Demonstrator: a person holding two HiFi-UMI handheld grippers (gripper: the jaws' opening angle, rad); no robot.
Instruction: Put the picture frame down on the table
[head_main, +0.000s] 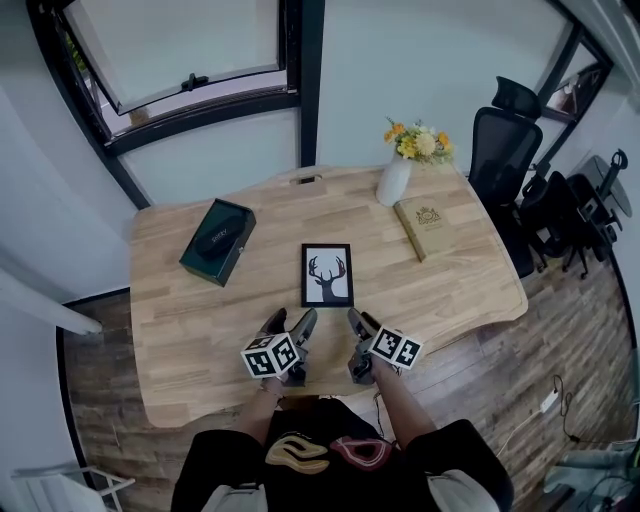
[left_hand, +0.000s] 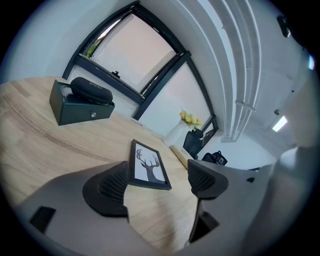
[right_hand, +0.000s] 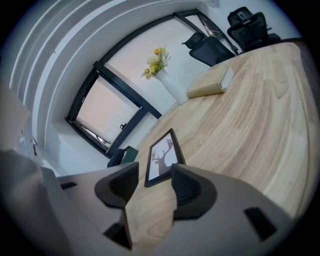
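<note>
We hold both tongs low over the near edge of the table (head_main: 190, 340), side by side and close together. The left gripper (head_main: 288, 323) has its jaws spread wide with nothing but bare wood between them. The right gripper (head_main: 363, 326) is parted too, a little less widely, and it also holds nothing.

Just beyond the two sets of tips, and touching neither, lies the frame (head_main: 327, 274). It rests flat on the wood, deer print facing up. Its long axis runs near to far, so a short edge faces us, roughly opposite the gap between the two grippers. Each gripper view looks along its own jaws onto that near edge, the left from slightly left of it and the right from slightly right. We judge neither hand clearly the nearer.

Since the frame lies flat and both hands are free of it, we take the task as done. What remains is only to draw the tongs back toward us without nudging that near edge.

Farther off on the left sits a dark green box (head_main: 218, 240) with a black case on top. At the far right stand a white vase (head_main: 393, 181) of yellow flowers and a tan book (head_main: 424, 228) beside it. All three are well apart from the frame.
</note>
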